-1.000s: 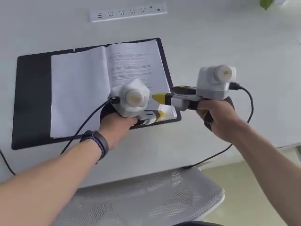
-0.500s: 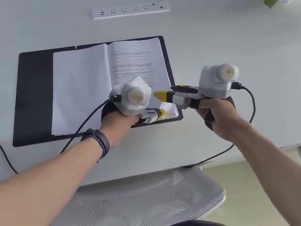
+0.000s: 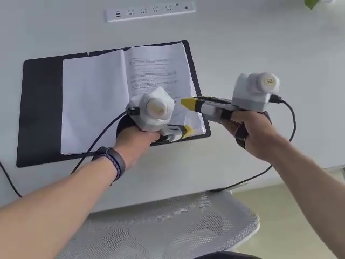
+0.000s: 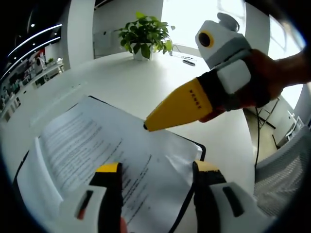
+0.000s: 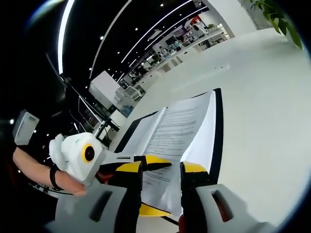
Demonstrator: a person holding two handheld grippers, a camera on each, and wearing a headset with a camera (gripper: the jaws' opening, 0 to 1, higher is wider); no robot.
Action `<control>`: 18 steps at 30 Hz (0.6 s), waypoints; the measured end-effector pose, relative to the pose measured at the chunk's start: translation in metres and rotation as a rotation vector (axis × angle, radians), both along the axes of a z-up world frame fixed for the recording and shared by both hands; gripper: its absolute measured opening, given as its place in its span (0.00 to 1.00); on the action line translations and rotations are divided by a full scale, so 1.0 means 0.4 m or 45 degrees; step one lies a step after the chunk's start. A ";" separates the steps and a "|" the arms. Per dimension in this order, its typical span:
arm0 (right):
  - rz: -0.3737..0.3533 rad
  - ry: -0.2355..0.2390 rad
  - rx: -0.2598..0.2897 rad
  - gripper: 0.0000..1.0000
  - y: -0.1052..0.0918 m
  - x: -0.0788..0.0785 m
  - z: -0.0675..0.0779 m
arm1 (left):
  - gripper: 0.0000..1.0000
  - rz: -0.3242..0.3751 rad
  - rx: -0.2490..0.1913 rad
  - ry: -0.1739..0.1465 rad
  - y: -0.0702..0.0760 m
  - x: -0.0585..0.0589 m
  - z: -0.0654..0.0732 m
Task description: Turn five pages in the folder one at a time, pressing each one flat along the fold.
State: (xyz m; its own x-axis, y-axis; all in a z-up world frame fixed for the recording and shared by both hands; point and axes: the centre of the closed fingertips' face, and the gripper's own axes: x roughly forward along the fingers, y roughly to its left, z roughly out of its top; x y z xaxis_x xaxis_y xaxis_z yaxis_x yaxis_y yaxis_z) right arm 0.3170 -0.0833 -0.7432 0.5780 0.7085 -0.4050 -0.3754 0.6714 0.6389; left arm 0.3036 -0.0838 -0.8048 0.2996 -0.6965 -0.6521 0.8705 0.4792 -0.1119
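The black folder [image 3: 38, 108] lies open on the white table, with a blank left page [image 3: 91, 102] and a printed right page [image 3: 159, 70]. My left gripper [image 3: 181, 130] hovers low over the right page's lower right corner, pointing right. In the left gripper view its jaws [image 4: 158, 167] stand wide apart over the printed sheet [image 4: 97, 145], holding nothing. My right gripper [image 3: 187, 102] points left, its yellow tips just above the page's right edge. In its own view the right gripper [image 5: 163, 167] shows a narrow gap with the page [image 5: 182, 121] visible through it.
A white power strip [image 3: 148, 11] lies at the table's far edge. A potted plant [image 4: 143, 36] stands beyond the folder. A grey mesh chair [image 3: 161, 226] sits below the table's front edge. Cables trail from both grippers.
My right gripper has risen and drawn back a little from the page's lower right corner. The left gripper has barely moved. The pages lie as before.
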 end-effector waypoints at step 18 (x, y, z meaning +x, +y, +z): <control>0.146 0.000 -0.191 0.03 0.037 -0.023 -0.047 | 0.65 -0.007 0.007 0.026 0.021 -0.013 0.009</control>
State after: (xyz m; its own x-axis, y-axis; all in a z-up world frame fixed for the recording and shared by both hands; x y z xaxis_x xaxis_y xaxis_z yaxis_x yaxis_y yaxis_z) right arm 0.3078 -0.0684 -0.7618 0.4970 0.7014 -0.5109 -0.4547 0.7120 0.5351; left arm 0.2985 -0.0755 -0.8012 0.2826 -0.6942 -0.6619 0.8705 0.4755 -0.1270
